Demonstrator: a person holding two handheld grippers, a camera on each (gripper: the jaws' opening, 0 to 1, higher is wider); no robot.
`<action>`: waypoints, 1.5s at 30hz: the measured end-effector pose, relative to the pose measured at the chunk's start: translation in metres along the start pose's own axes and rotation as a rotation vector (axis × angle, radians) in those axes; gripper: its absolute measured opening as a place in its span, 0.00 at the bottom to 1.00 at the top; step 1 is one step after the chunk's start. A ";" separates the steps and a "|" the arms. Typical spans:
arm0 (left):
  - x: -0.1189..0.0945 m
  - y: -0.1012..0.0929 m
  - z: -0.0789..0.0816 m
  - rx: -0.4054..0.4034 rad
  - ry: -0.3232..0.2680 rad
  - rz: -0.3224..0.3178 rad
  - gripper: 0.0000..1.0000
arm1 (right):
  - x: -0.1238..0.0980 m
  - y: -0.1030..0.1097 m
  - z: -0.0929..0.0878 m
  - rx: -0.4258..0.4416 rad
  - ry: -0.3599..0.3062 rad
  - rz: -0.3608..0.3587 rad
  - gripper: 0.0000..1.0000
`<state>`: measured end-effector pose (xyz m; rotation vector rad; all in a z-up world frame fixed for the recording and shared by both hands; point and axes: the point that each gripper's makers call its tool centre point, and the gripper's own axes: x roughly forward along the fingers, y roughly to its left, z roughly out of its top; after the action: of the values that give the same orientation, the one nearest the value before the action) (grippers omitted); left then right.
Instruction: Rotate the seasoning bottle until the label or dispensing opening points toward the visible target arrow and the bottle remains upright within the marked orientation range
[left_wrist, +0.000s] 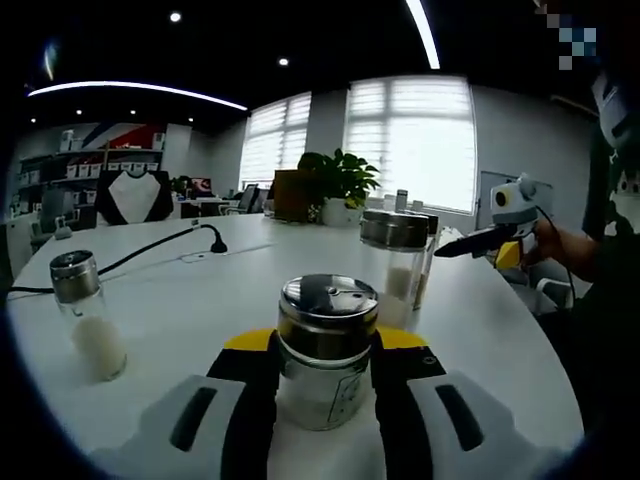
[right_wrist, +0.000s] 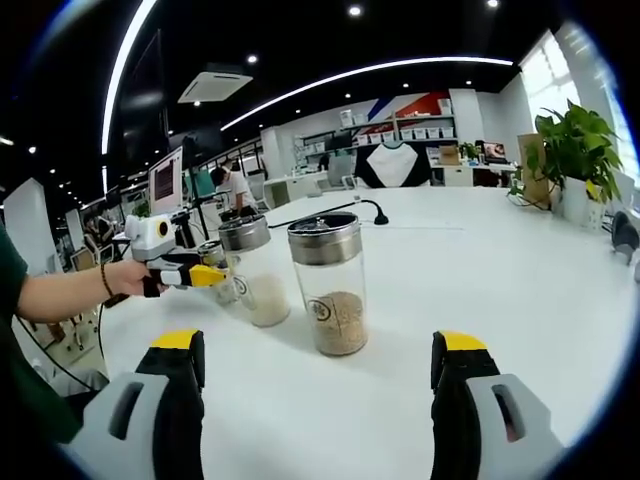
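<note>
Seasoning bottle (left_wrist: 327, 350) (upright) between left tool (left_wrist: 325, 400)

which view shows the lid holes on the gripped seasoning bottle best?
Left gripper view: the seasoning bottle sits close, clamped by the left gripper, with its metal lid and dispensing holes facing the camera. The right gripper view shows that bottle from the side, farther off, partly behind the left gripper; no holes are discernible.

Grey, black and yellow handheld grippers

The right gripper (right_wrist: 318, 375), at the frame's bottom, has grey bodies, black jaws, yellow tips; at left, a dark green sleeve (right_wrist: 22, 400) and wristband (right_wrist: 104, 279).
</note>
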<state>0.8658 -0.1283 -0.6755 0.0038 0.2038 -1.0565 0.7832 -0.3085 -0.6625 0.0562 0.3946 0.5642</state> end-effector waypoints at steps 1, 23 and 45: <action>0.000 0.000 0.000 0.002 0.002 -0.002 0.37 | 0.000 0.000 0.000 0.000 0.000 0.000 0.96; -0.004 0.004 0.013 0.026 -0.034 0.031 0.62 | -0.001 -0.002 0.004 -0.007 0.002 -0.011 0.96; -0.058 -0.019 0.035 0.074 -0.098 0.299 0.69 | 0.001 -0.003 0.003 -0.002 0.003 -0.005 0.96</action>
<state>0.8281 -0.0913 -0.6297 0.0478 0.0722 -0.7632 0.7865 -0.3100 -0.6604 0.0529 0.3972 0.5598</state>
